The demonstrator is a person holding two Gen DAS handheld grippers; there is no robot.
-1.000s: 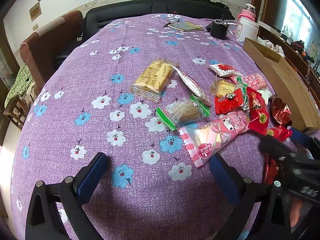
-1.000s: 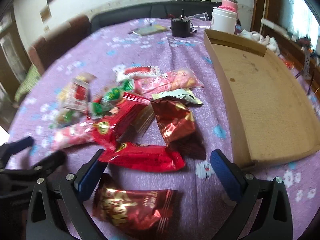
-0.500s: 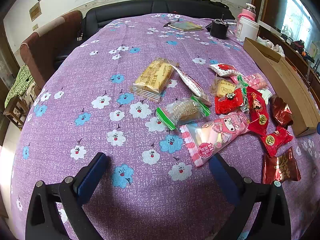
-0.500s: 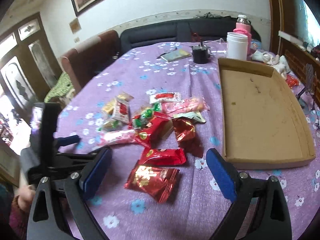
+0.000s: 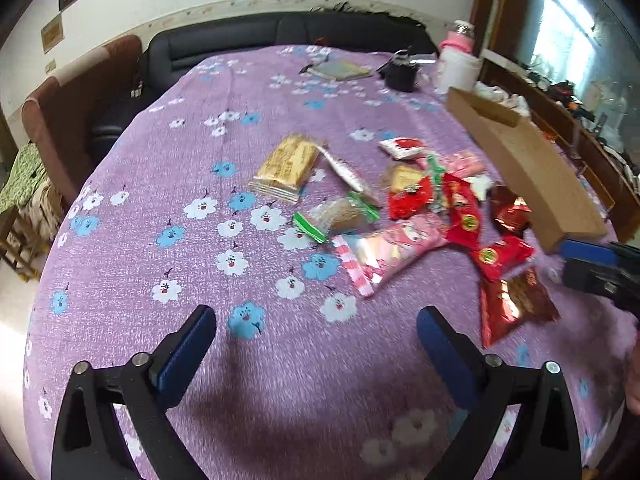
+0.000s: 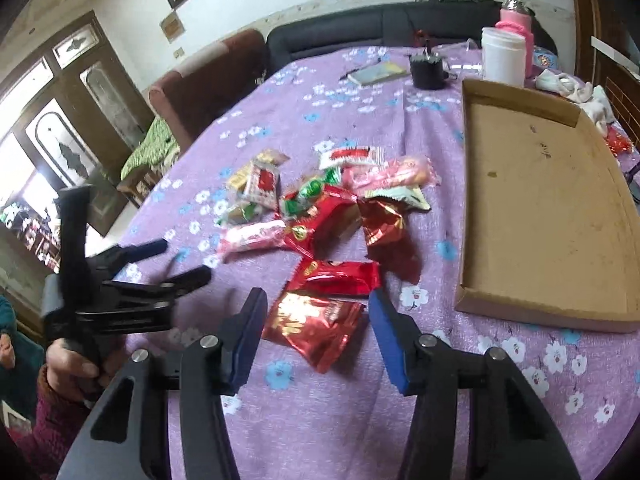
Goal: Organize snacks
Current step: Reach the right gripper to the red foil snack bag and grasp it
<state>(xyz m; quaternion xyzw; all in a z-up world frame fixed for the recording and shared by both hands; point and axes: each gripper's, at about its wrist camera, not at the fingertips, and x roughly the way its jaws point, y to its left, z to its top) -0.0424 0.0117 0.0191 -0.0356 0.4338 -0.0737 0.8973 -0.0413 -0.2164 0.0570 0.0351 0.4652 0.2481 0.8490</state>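
Right wrist view: the right hand-held gripper (image 6: pixel 318 336) has just been closing, its blue pads flanking a crinkled dark-red foil snack packet (image 6: pixel 316 324) lying on the purple flowered table (image 6: pixel 400 420), without pressing it. One bright-red packet (image 6: pixel 336 276) is lying just beyond. The left hand-held gripper (image 5: pixel 316 344) is hanging wide open, holding nothing. One shallow cardboard tray (image 6: pixel 540 208) is sitting nearby.

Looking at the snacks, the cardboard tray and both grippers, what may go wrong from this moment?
1. The right gripper has just been closing around the dark red foil packet, but the pads do not seem to press on it yet; the slippery foil may slide out.
2. The red packet lies right beside it and may be caught too.
3. The cardboard tray has a raised wall, and a low carry may hit it.
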